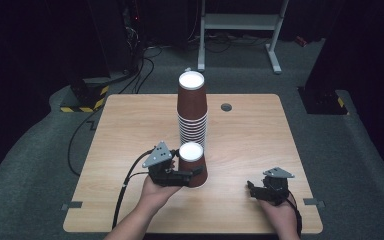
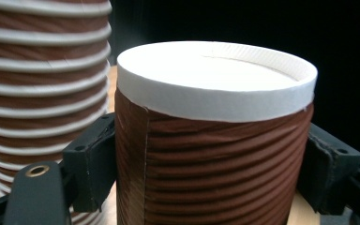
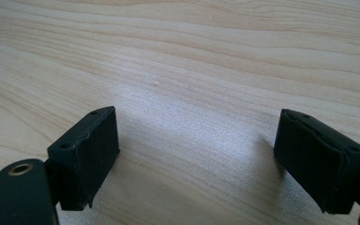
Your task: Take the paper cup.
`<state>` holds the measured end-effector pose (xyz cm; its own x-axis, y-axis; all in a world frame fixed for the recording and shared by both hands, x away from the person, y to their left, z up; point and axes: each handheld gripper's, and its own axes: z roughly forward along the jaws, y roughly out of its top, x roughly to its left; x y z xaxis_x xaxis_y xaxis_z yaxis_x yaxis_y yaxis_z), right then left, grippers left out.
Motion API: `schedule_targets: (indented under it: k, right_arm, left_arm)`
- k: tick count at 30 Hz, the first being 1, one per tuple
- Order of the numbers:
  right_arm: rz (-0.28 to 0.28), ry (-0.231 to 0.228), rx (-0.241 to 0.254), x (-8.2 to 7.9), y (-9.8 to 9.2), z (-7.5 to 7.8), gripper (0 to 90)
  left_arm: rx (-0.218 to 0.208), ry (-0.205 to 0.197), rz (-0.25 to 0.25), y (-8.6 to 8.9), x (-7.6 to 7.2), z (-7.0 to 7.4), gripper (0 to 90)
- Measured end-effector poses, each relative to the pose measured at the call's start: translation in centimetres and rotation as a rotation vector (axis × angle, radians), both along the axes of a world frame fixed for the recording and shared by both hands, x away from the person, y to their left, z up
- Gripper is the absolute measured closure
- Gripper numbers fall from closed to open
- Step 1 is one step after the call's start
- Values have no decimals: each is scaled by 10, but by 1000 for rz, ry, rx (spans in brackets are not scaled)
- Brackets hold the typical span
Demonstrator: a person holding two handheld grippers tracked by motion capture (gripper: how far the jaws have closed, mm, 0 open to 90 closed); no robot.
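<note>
Near the front edge of the light wooden table point(image 1: 130, 130), the left gripper point(image 1: 180, 176) clamps an upturned brown ribbed paper cup point(image 2: 211, 154), just beside the tall stack of brown cups point(image 1: 192, 112). Squeeze gently; walls crush. Right gripper point(image 3: 194, 159) rests wide open, empty.

The stack point(image 1: 192, 112) sits mid-table with the single cup point(image 1: 192, 171) right in front of it, so that middle lane's blocked. Left edge, right edge and far corners of the table point(image 1: 255, 135) are wide open.

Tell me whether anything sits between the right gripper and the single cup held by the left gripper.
Nothing visible: bare table lies between the right gripper and the single cup, which the left gripper clamps beside the tall stack.
</note>
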<state>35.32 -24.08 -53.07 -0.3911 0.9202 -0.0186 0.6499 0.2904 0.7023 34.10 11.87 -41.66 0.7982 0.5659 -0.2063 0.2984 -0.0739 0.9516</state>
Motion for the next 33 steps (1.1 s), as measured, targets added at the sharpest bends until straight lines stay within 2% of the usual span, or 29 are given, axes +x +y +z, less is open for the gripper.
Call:
schedule_targets:
  k: [3,4,5,6,7,8,12,14,16,17,19,22,24,26,29,33]
  right_arm:
    - [20,-31,-12,-3,0,1,180]
    - [20,-31,-12,-3,0,1,180]
    - [28,-53,-2,-7,0,3,209]
    - [29,-54,17,-9,-1,3,217]
    - [29,-54,17,-9,-1,3,217]
    - [44,-75,32,-13,0,5,233]
    - [53,-103,40,-19,2,8,246]
    - [71,-139,59,-25,4,11,259]
    - [75,-147,62,-27,4,11,260]
    - [83,-169,81,-31,5,13,265]
    - [82,-176,85,-32,5,14,272]
    - [77,-206,100,-38,7,19,291]
    - [80,-214,109,-41,8,21,301]
    - [81,-216,117,-42,9,22,306]
    - [105,-231,141,-44,15,28,334]
    - [132,-243,140,-46,19,30,330]
  left_arm:
    - [-18,35,-8,-5,3,-10,192]
    - [-18,35,-8,-5,3,-10,192]
    - [-24,45,-7,-6,3,-12,193]
    - [-44,69,-15,-8,6,-17,192]
    - [-44,69,-15,-8,6,-17,192]
    - [-59,95,-25,-11,8,-21,192]
    - [-81,120,-33,-15,10,-26,192]
    - [-89,132,-41,-20,12,-29,192]
    - [-97,142,-46,-22,13,-31,192]
    - [-104,155,-59,-25,15,-33,192]
    - [-104,159,-64,-27,15,-34,192]
    - [-129,185,-82,-35,18,-36,192]
    - [-147,205,-84,-38,19,-36,192]
    - [-147,211,-83,-39,20,-36,192]
    - [-151,213,-76,-43,22,-33,192]
    - [-184,246,-76,-46,25,-35,192]
